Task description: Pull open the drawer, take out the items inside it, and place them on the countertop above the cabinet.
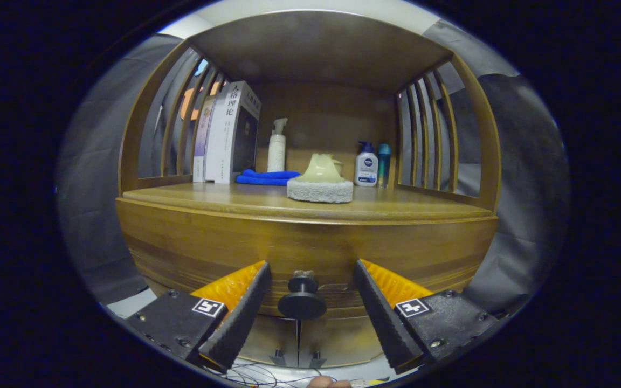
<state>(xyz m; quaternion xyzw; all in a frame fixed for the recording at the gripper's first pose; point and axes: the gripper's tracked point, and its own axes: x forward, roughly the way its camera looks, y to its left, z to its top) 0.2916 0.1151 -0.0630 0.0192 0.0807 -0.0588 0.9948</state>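
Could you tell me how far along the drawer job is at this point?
Nothing is done yet: the drawer front sits flush and closed. In hand: the gripper is open, its fingers either side of the drawer knob, not pressing it. Left: grip the knob, pull the drawer open, and move its contents up to the countertop.

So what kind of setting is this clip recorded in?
Likely a staged household booth: a wooden cabinet with slatted sides holds books, toiletry bottles and a scrubbing sponge. The open gripper straddles the drawer knob, cloth behind.

Three books (224, 134), three bottles (276, 152), one sponge (319, 189), one cloth (266, 177).
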